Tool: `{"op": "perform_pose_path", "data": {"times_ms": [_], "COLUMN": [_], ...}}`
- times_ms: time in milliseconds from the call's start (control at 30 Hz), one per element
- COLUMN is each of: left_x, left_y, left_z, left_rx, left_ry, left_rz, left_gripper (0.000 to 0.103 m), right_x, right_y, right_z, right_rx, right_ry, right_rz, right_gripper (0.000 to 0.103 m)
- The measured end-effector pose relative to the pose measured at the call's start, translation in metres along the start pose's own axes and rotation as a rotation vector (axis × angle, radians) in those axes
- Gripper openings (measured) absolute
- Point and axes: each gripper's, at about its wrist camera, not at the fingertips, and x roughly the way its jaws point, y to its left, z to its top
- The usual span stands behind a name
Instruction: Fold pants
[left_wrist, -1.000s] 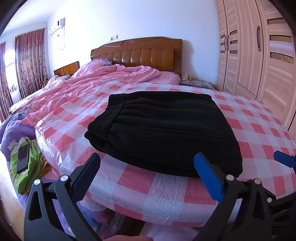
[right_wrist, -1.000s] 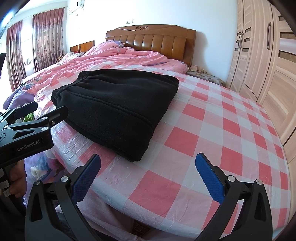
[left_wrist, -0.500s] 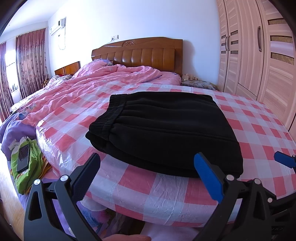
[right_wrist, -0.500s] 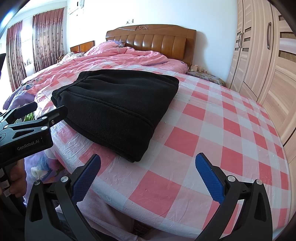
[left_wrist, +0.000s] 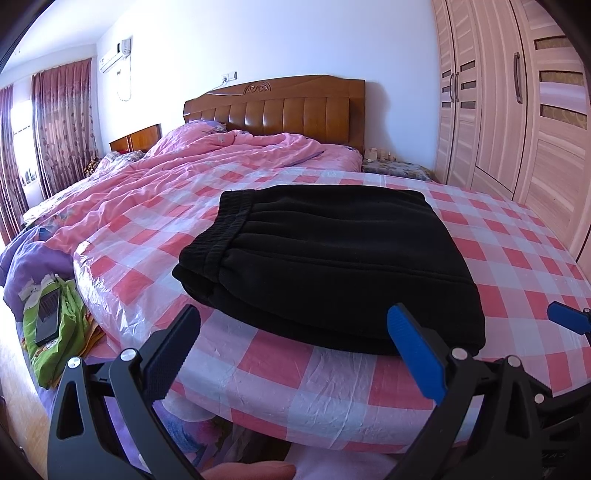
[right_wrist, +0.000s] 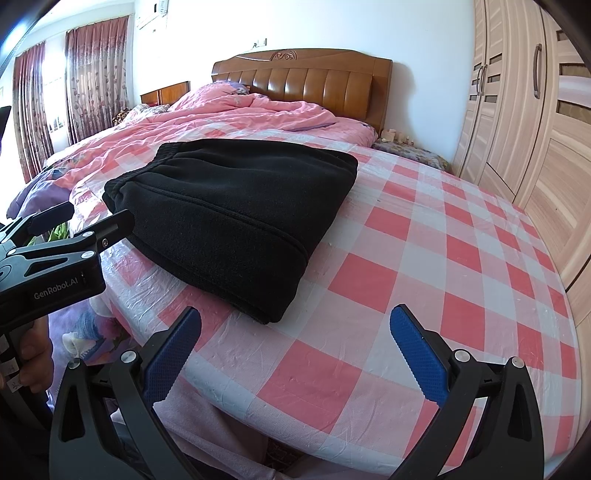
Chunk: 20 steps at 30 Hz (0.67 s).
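The black pants (left_wrist: 332, 258) lie folded into a thick rectangle on the pink-and-white checked plastic sheet (left_wrist: 303, 380) over the bed, waistband toward the left. My left gripper (left_wrist: 295, 343) hovers open just short of the pants' near edge, holding nothing. In the right wrist view the same pants (right_wrist: 236, 210) sit up and to the left, and my right gripper (right_wrist: 295, 343) is open over bare checked sheet (right_wrist: 424, 258) to their right. The left gripper (right_wrist: 85, 225) appears there at the left edge, held by a hand.
A pink quilt (left_wrist: 207, 162) and a wooden headboard (left_wrist: 280, 107) fill the far end of the bed. A wardrobe (left_wrist: 517, 110) lines the right wall. A green bag with a phone (left_wrist: 48, 321) lies on the floor at left, below the curtains (left_wrist: 55, 125).
Both views have barely shifted; the pants stay put and both grippers stay open.
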Motion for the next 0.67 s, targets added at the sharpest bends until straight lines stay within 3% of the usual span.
{"op": "perform_pose_path", "data": {"times_ms": [400, 667], "left_x": [-0.0041, 0.0040], "left_y": [-0.0030, -0.0049], "left_z": [0.0012, 0.0000], "left_rx": [0.001, -0.013], "left_ry": [-0.012, 0.023], "left_rz": [0.023, 0.010], "left_gripper": [0.101, 0.101], "right_x": [0.0005, 0.0005], "right_y": [0.0002, 0.0028], "right_z": [-0.0004, -0.0016], "right_rx": [-0.001, 0.004], "right_ry": [0.000, 0.004], "right_rz": [0.003, 0.008], "right_gripper": [0.099, 0.099]}}
